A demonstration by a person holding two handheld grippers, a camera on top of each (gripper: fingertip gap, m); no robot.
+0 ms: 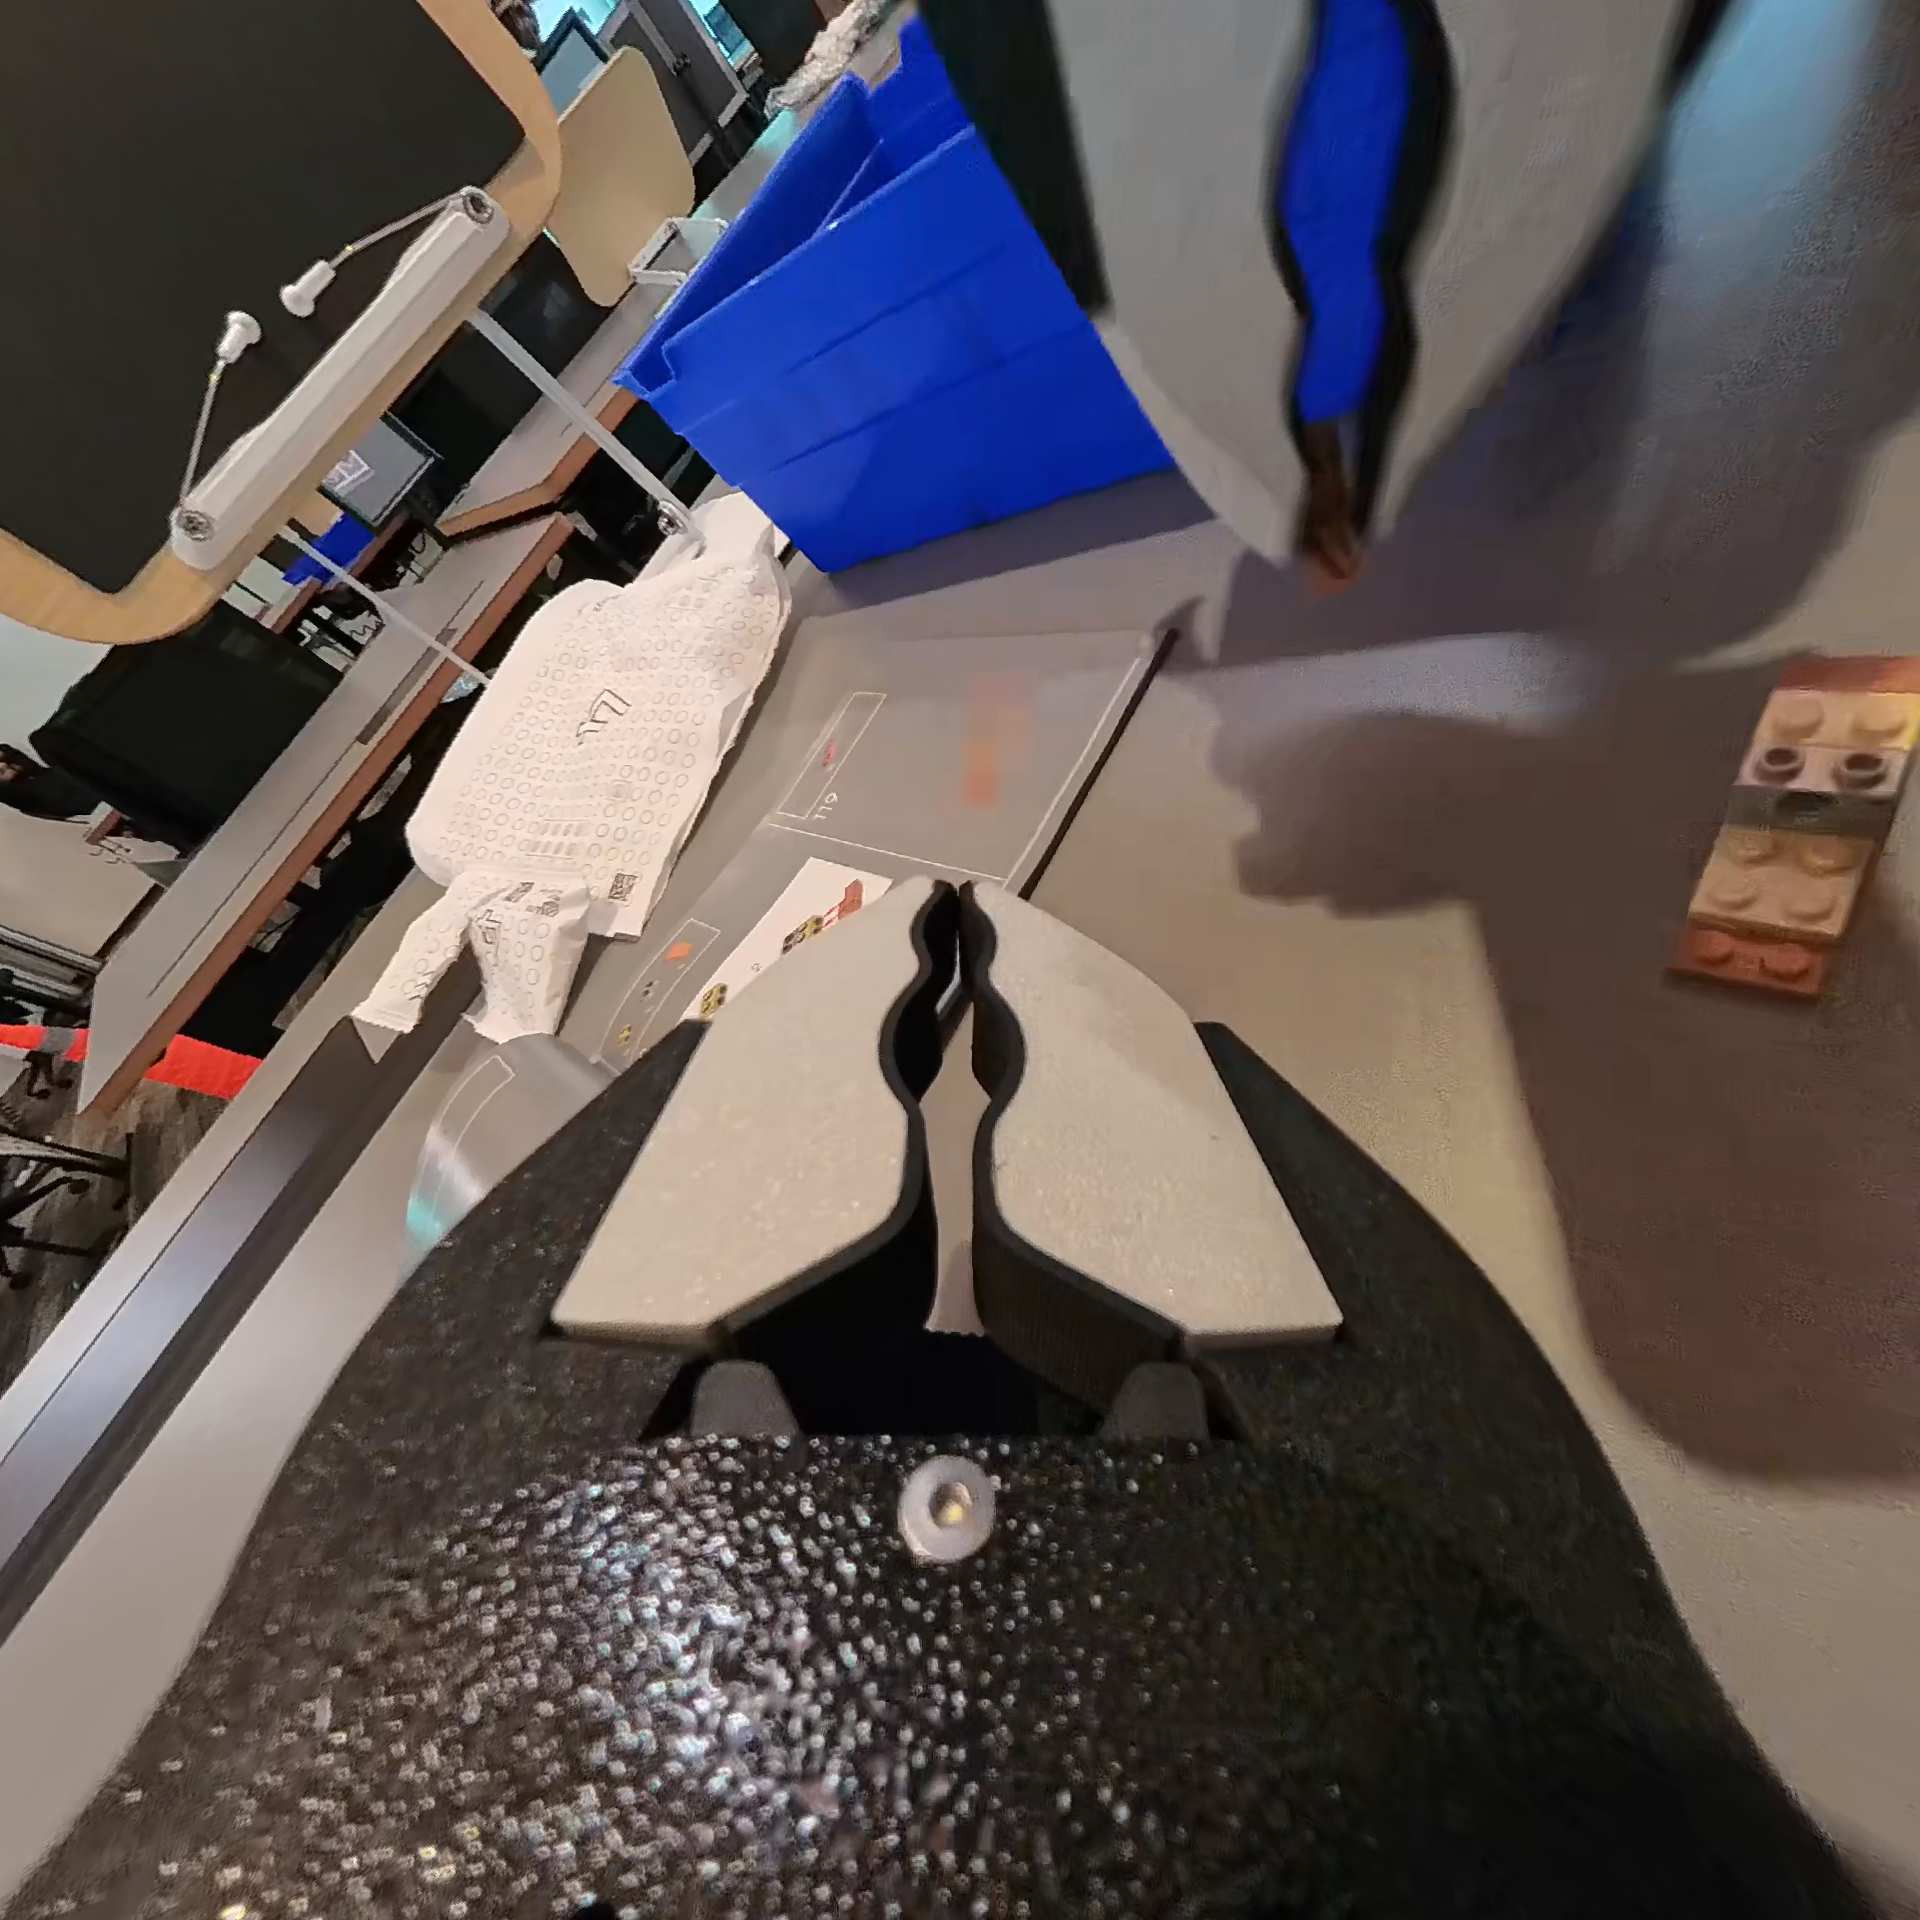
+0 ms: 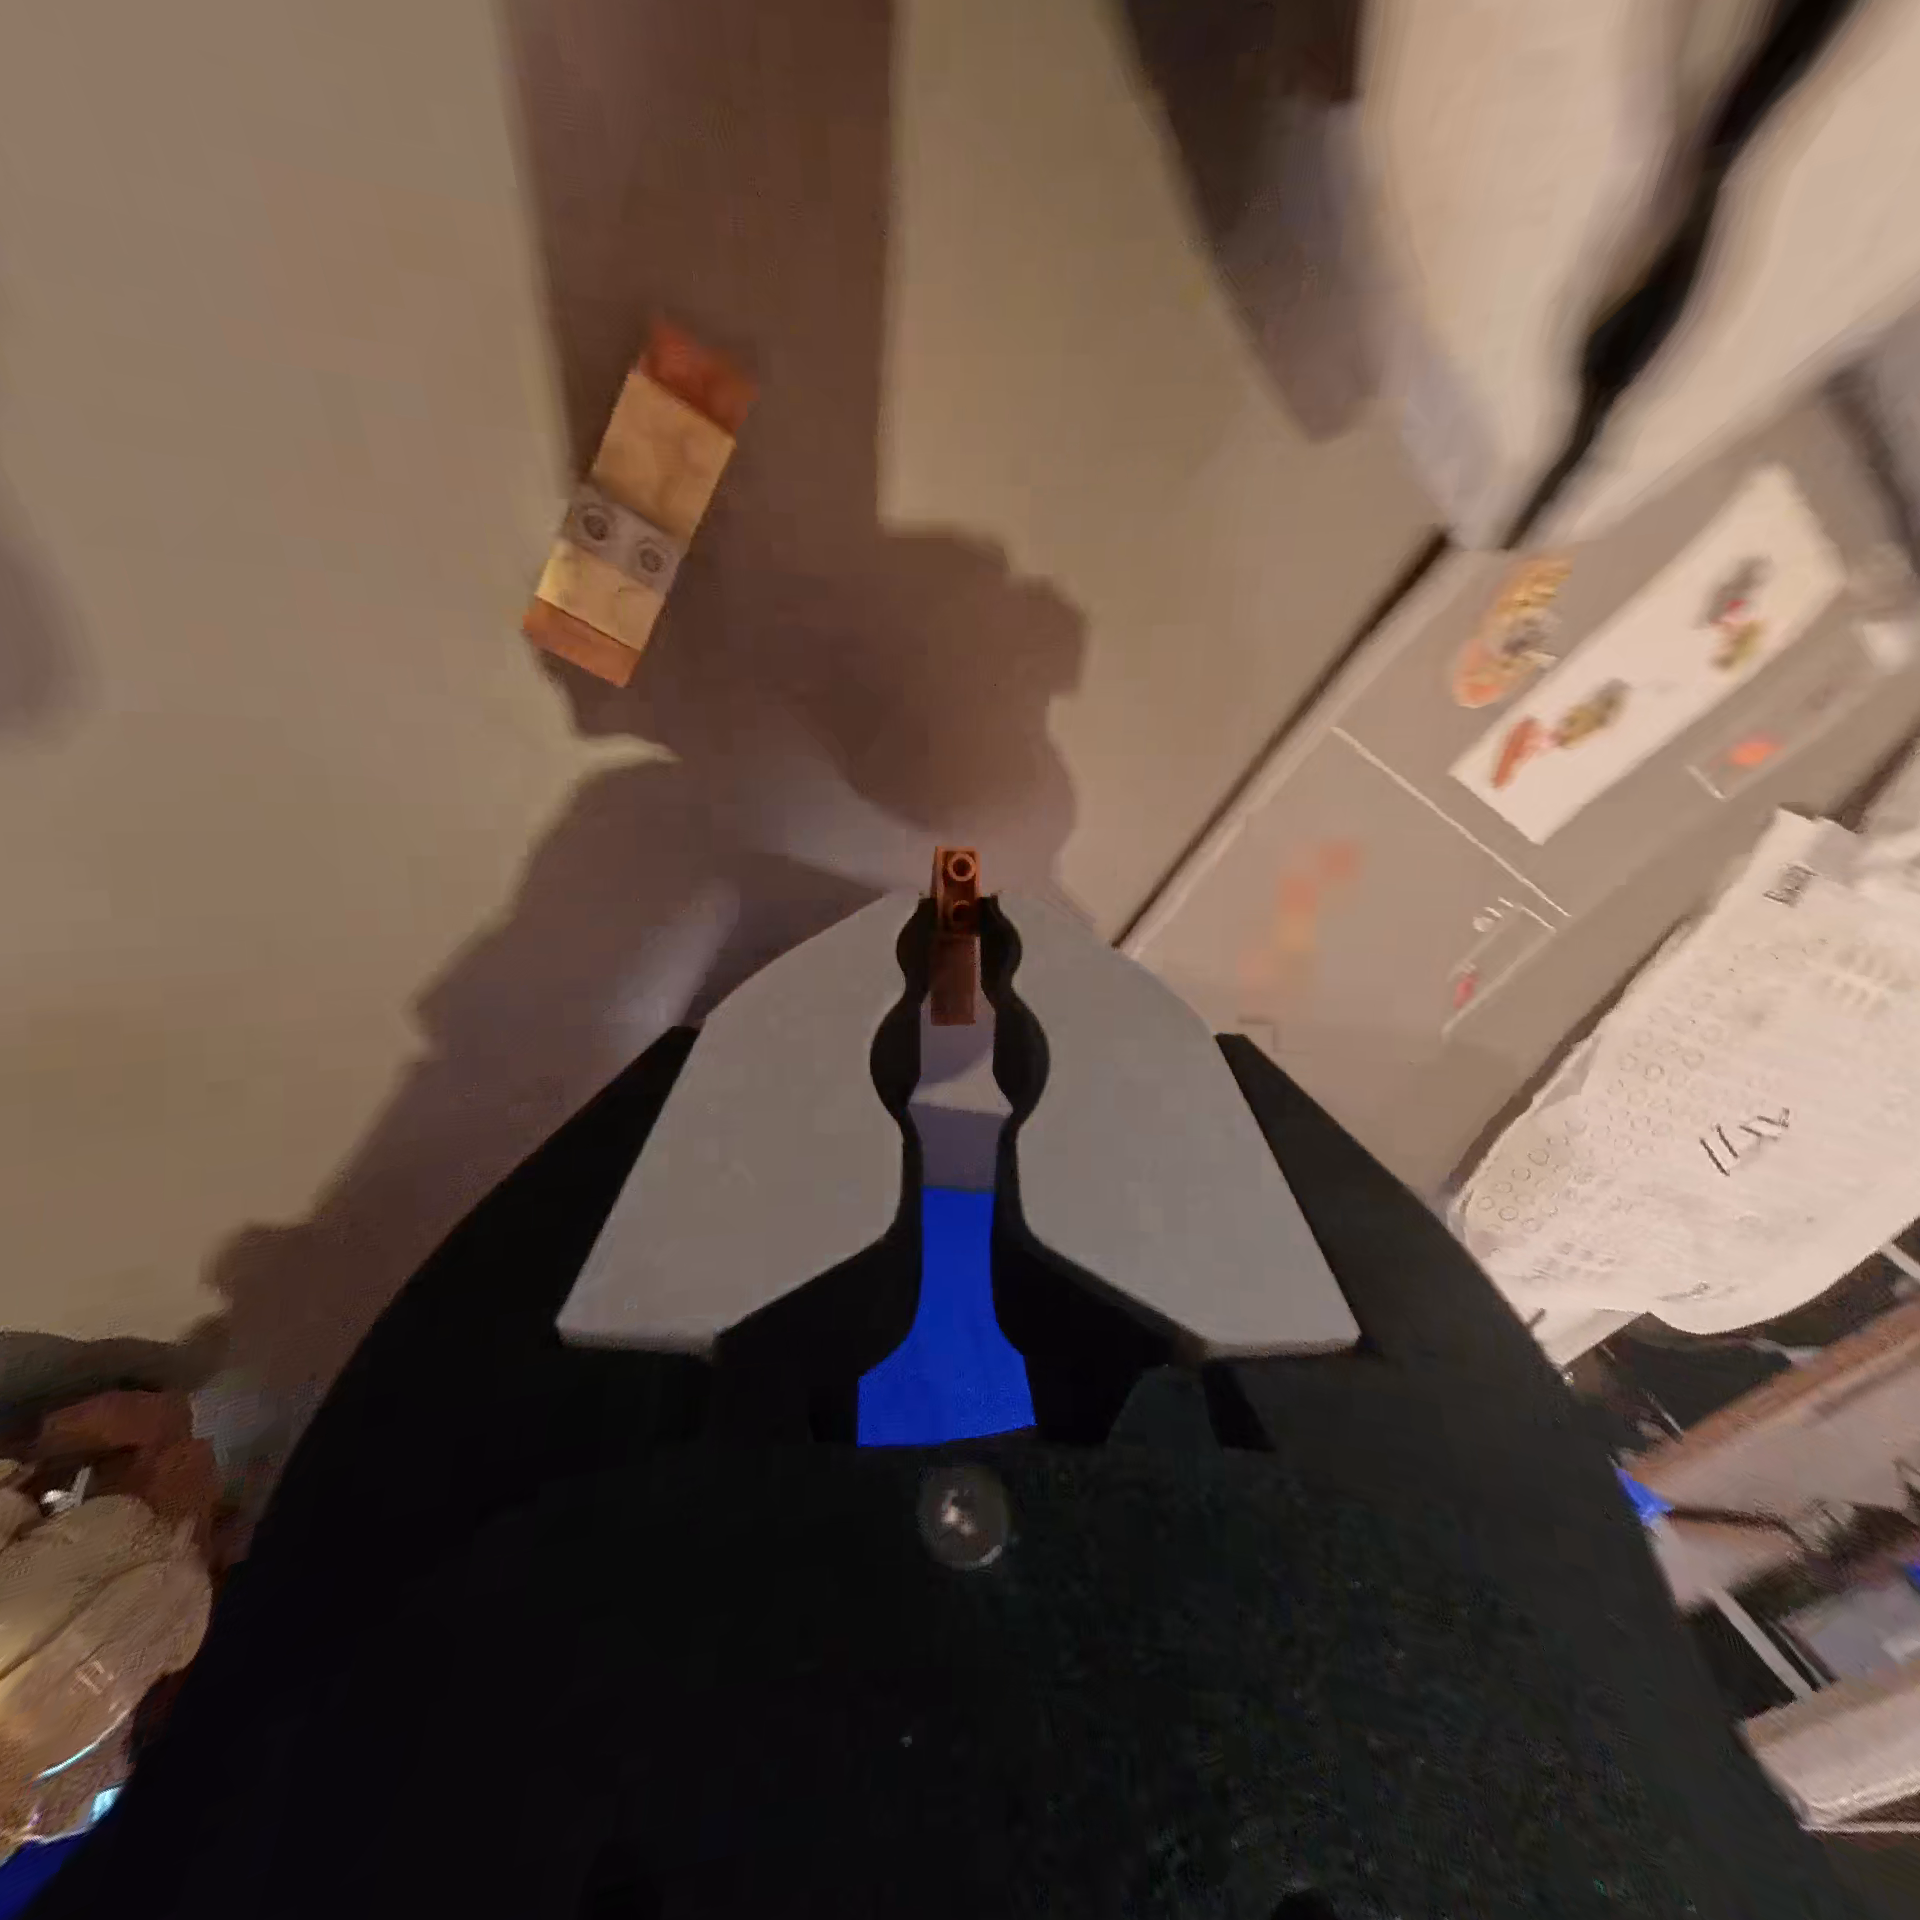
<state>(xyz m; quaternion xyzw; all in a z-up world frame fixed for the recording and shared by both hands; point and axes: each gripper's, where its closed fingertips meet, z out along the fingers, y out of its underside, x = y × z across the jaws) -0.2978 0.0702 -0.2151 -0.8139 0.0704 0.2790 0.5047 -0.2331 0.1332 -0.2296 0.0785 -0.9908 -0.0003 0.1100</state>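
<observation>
My left gripper is shut with nothing between its pads, low over the grey table by an open instruction booklet. My right gripper is shut on a small brown brick, which sticks out past the fingertips above the table. The right gripper also shows in the left wrist view, blurred, at the top with the brown brick at its tips. A flat assembly of tan, grey and brown bricks lies on the table ahead of the right gripper; it also shows at the right of the left wrist view.
Blue bins stand at the back of the table. A crumpled white paper bag lies left of the booklet; both also show at the right of the right wrist view, the bag and the booklet. A chair is beyond the table edge. Tip to tip, the grippers are about 10 cm apart.
</observation>
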